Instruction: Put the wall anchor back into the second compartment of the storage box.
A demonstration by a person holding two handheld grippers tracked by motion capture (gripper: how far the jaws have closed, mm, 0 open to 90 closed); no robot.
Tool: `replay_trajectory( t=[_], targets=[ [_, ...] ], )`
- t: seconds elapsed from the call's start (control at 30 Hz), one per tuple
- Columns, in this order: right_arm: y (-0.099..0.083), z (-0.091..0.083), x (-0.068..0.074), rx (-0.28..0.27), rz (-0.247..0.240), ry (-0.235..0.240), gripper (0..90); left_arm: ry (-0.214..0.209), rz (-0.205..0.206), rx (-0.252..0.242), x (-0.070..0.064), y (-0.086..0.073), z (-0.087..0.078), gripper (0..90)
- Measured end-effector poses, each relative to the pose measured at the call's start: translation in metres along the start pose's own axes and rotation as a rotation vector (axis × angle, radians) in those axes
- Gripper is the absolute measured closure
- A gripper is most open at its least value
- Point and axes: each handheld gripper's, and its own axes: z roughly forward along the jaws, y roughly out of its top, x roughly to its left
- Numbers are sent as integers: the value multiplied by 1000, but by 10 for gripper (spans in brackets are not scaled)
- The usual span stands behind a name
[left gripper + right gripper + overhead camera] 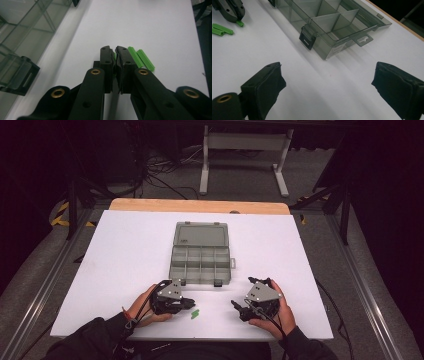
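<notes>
Left gripper (187,303), near left of the white table (125,250): my jaws are drawn almost together, clenched on a green plastic anchor (114,56). In the left gripper view a sliver of green shows in the narrow slit between the two pads; how much of the piece is caught I cannot tell. In the right gripper view the green end (240,23) pokes out below my left jaw tips, down at the table surface.

Just right of those jaws, two more green anchors (141,59) lie side by side on the table, touching each other; the nearer one lies right against the outer face of my right-hand jaw. From the high view they read as one small green patch (195,314) between my two hands, near the table's near edge.

Centre, farther off: grey clear compartment box (201,262), lid (202,234) swung open and lying flat on the far side. Dividers visible; black latch (307,38) on its near wall. Box sits apart from both grippers.

Right gripper (235,305), near right: jaws spread wide, released, nothing between the pads, bare table under them. Tips point left toward the anchors.
</notes>
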Motion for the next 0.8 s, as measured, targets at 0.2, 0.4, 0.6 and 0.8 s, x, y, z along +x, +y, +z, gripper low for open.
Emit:
replay_trajectory(
  t=[0.2, 0.4, 0.6, 0.8],
  targets=[
    [0, -1, -1, -7, 6, -9, 92, 34, 10, -15, 2, 2, -7, 843],
    [0, -2, -2, -19, 13, -19, 92, 51, 24, -30, 4, 5, -11, 843],
    [0, -2, -3, -20, 14, -24, 91, 77, 31, -40, 7, 8, -18, 843],
    [-1, -2, -4, -24, 21, -27, 90, 105, 49, -52, 10, 12, -25, 843]
  ],
)
